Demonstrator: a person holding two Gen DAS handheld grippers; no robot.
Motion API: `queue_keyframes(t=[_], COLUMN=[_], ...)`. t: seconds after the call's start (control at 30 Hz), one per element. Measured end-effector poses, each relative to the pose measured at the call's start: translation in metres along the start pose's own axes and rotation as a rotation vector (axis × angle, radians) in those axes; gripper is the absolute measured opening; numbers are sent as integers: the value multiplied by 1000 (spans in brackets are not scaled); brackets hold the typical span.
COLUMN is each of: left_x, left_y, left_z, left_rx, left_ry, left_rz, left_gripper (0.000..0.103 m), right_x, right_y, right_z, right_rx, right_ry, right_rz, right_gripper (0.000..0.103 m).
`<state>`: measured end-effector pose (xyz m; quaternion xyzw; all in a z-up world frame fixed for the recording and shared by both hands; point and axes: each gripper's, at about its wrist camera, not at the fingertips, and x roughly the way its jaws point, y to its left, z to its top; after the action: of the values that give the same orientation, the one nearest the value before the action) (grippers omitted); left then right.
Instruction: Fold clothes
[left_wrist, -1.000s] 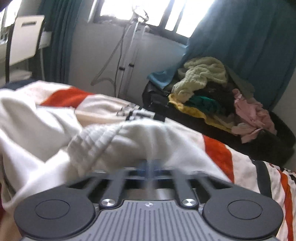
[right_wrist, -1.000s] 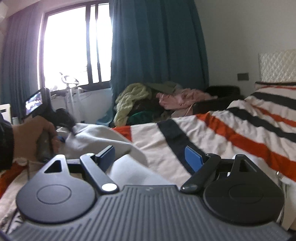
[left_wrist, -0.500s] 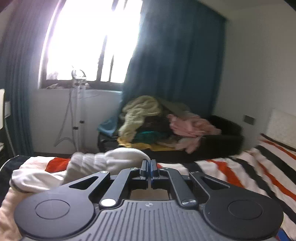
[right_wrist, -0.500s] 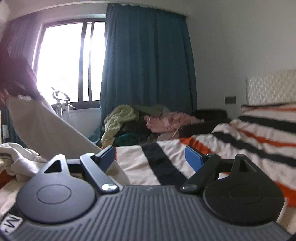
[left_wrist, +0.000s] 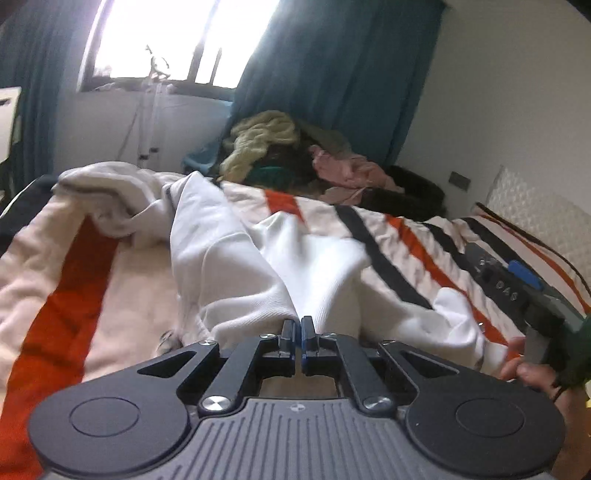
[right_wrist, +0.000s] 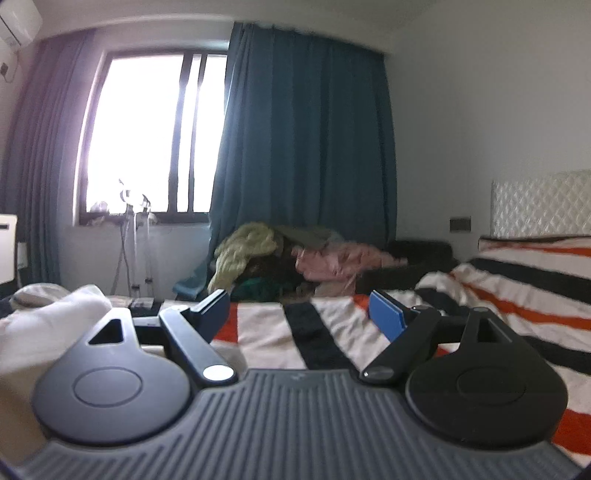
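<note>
1. Lowered again after its lift toward the window half a second ago, the white garment (left_wrist: 266, 266) now drapes from the left gripper (left_wrist: 298, 326) down across the striped bedspread (left_wrist: 417, 243), its far end bunched near the bed's foot.
2. Its jaws are pressed together, pinching a fold of the white cloth right at the tips.
3. Just to the right, the right gripper (right_wrist: 295, 314) hangs with jaws spread wide and nothing between them; in its view only a white lump at the left edge shows.
4. I judge this the spreading-out step: one edge held, the cloth not yet flat.
5. Next, the free gripper needs a second edge or corner, so both can pull the garment taut and lay it flat.
6. Beyond the bed, a clothes pile (right_wrist: 280, 254) sits below the teal curtain (right_wrist: 306, 140).
</note>
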<state>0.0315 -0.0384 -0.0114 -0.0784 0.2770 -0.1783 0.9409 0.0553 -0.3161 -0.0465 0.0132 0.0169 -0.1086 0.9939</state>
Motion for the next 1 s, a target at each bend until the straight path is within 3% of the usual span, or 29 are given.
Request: queue_keyframes(t=[0.1, 0.2, 0.3, 0.33, 0.43, 0.47, 0.6, 0.77, 0.9, 1.0], left_x=[-13, -24, -37, -41, -40, -38, -18, 16, 33, 38], left_y=[15, 27, 39, 44, 64, 72, 100, 130, 143, 139], left_z=[-1, 5, 11, 14, 23, 27, 35, 42, 37, 33], left_rx=[-29, -27, -35, -38, -66, -83, -47, -47, -12, 28], left_ry=[3, -11, -38, -47, -78, -82, -86, -72, -61, -63], left_rz=[-40, -104, -93, -76, 59, 112, 257, 368, 407, 406], left_gripper=[3, 13, 32, 44, 76, 82, 82, 83, 83, 83], right_x=[-2, -3, -8, -10, -19, -24, -45, -76, -82, -72], right_y=[0, 2, 10, 15, 39, 49, 99, 170, 208, 217], right_z=[0, 1, 1, 1, -1, -4, -23, -55, -82, -94], right_rx=[9, 15, 30, 26, -10, -22, -99, -340, -490, -556], right_ry=[66, 116, 151, 161, 188, 205, 263, 232, 234, 267], right_rz=[24, 49, 116, 149, 258, 307, 495, 675, 674, 587], right_gripper=[84, 84, 84, 84, 84, 84, 84, 84, 84, 84])
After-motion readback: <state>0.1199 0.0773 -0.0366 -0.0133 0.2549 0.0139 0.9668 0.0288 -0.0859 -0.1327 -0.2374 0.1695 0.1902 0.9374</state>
